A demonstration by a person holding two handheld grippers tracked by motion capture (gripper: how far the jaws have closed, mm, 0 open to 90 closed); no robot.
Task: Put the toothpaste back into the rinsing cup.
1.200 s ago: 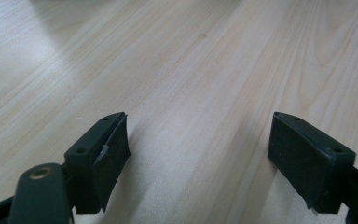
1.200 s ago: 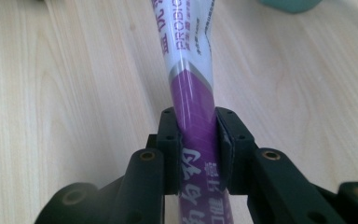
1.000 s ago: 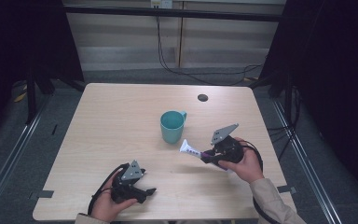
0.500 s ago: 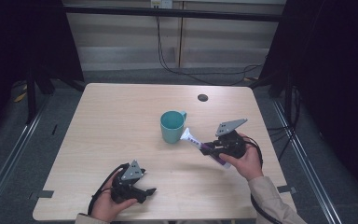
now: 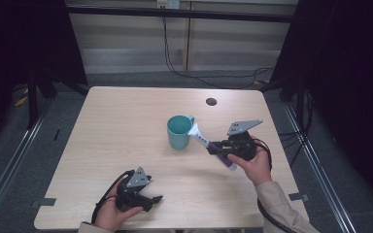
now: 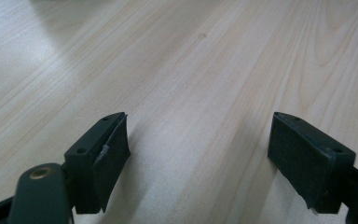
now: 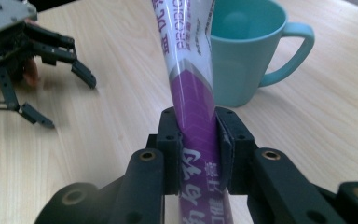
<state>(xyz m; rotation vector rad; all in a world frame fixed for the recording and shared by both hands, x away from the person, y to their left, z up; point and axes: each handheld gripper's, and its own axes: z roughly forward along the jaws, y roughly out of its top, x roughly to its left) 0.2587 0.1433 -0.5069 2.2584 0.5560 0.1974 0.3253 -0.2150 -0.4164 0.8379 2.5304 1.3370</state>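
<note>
1. Right hand-held gripper point(image 5: 215, 148): pinching a purple and white tube point(image 5: 212, 146), seen in the high view to the right of the teal mug point(image 5: 179, 131).
2. In the right gripper view, both black pads pressed against the purple part of the tube point(image 7: 196, 116), one on each side; right hand-held gripper point(image 7: 198, 149) gripping it around the middle.
3. Tube held above the tabletop point(image 5: 126, 126), slanted, white end pointing toward the mug and up.
4. White end of the tube at the rim of the mug on the handle side; touching or only just beside, cannot tell.
5. Lower purple end of the tube sticking out past the right hand point(image 5: 255, 162), toward the near edge of the tabletop.
6. Mug point(image 7: 247, 51) standing upright near the centre of the tabletop, open side up, handle turned toward the right gripper; inside looking teal and bare as far as visible.
7. Left hand-held gripper point(image 5: 151, 200): spread wide, nothing between the two pads, low over the tabletop near its front edge, well apart from mug and tube.
8. In the left gripper view, only pale wood grain of the tabletop point(image 6: 191, 70) between the open pads; left hand-held gripper point(image 6: 198, 154) pointing along the surface.
9. Small dark round spot point(image 5: 211, 101) on the tabletop behind the mug, toward the far edge.
10. Grey three-cornered plate on top of each gripper, black cables trailing back to the wrists.
</note>
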